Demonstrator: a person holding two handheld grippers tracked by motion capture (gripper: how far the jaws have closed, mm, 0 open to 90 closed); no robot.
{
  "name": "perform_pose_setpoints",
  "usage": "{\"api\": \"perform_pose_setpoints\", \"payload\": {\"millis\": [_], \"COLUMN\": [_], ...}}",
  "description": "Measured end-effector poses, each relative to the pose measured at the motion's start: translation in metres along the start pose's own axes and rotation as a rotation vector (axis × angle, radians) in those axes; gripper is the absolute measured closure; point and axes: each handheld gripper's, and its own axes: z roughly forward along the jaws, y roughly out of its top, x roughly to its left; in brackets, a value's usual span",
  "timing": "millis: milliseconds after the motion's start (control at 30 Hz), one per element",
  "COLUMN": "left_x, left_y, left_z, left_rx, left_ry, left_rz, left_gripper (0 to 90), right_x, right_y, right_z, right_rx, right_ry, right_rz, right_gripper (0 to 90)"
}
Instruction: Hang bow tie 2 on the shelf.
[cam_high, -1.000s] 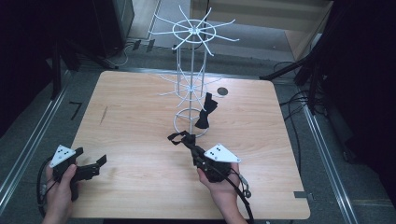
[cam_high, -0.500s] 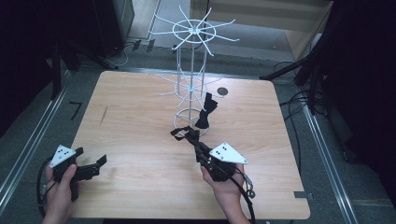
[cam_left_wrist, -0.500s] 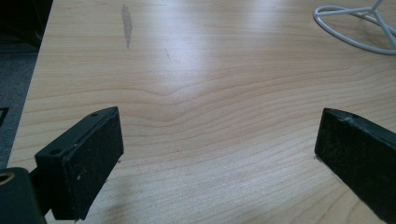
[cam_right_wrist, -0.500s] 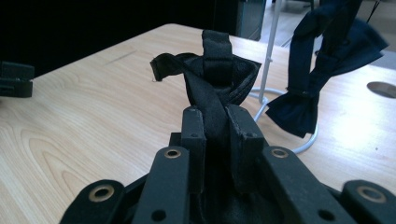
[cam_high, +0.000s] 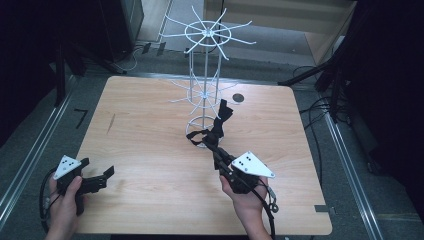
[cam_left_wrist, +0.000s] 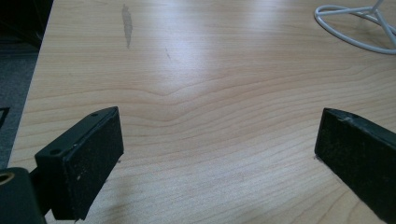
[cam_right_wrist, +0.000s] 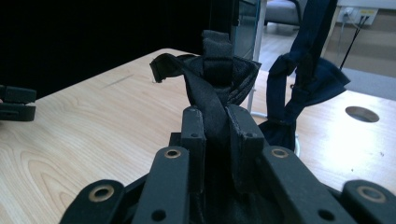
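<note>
The right gripper (cam_high: 220, 152) is clamped on a black bow tie (cam_right_wrist: 210, 79) — its jaws stand nearly together with the strap pinched between them, the bow bunched just above the tips. It sits near the middle of the tabletop (cam_high: 150, 125), just short of the base ring of the white wire rack (cam_high: 204, 90). A second dark bow tie (cam_high: 222, 117) hangs from one of the rack's lower arms, its length running downward; which arm it hangs from is hard to tell. From the held tie the rack lies straight ahead and upward, toward the far edge, so any hanging move is probably a lift and reach forward. The right hand is much the nearer. The left gripper (cam_high: 97, 179) rests by the near-left corner — jaws wide apart, holding nothing.
</note>
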Motion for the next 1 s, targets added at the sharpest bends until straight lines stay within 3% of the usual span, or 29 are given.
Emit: {"api": "perform_pose_setpoints", "payload": {"millis": [1000], "left_x": [0.0], "left_y": [0.0], "left_z": [0.0], "left_rx": [0.003], "left_ry": [-0.001], "left_rz": [0.005], "left_gripper": [1.5], "right_x": [-0.006], "right_y": [0.023], "right_z": [-0.008], "right_rx": [-0.091], "right_ry": [-0.006], "right_rz": [-0.017], "right_gripper": [79.4]}}
